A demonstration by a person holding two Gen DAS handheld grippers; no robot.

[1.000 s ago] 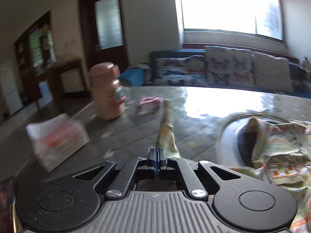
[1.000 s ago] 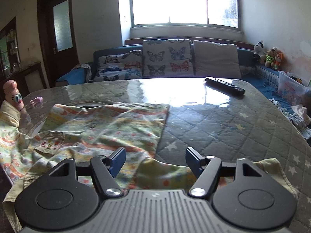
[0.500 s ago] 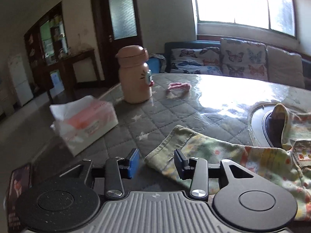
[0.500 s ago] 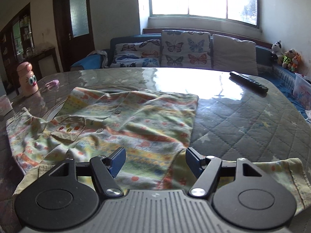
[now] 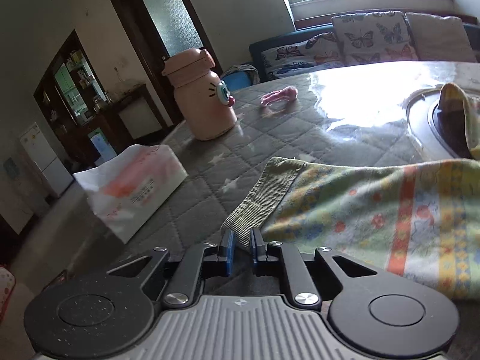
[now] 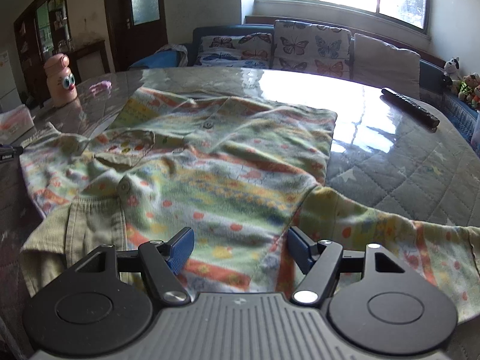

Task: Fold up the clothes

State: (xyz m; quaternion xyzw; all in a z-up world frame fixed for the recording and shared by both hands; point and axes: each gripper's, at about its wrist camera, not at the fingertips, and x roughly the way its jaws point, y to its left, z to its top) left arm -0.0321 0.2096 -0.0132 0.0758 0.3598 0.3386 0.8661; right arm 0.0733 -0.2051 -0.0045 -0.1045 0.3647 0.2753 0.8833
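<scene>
- Two grippers are aimed at the patterned shirt (image 6: pixel 210 162), spread flat on the quilted table (image 6: pixel 405 165).
- Left gripper (image 5: pixel 241 247): jaws closing, ribbed cuff (image 5: pixel 264 198) caught between.
- Right gripper (image 6: pixel 238 249): spread wide, nothing clasped.

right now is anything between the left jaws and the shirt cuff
Nothing visible: the ribbed cuff of the shirt already sits between the closing jaws of the left gripper.

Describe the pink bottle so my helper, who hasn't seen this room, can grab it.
Start at the quilted grey table and go to its far corner nearest the dark door. The pink bottle stands upright there, beside a white tissue pack. It alone has a cartoon face with a big eye.
</scene>
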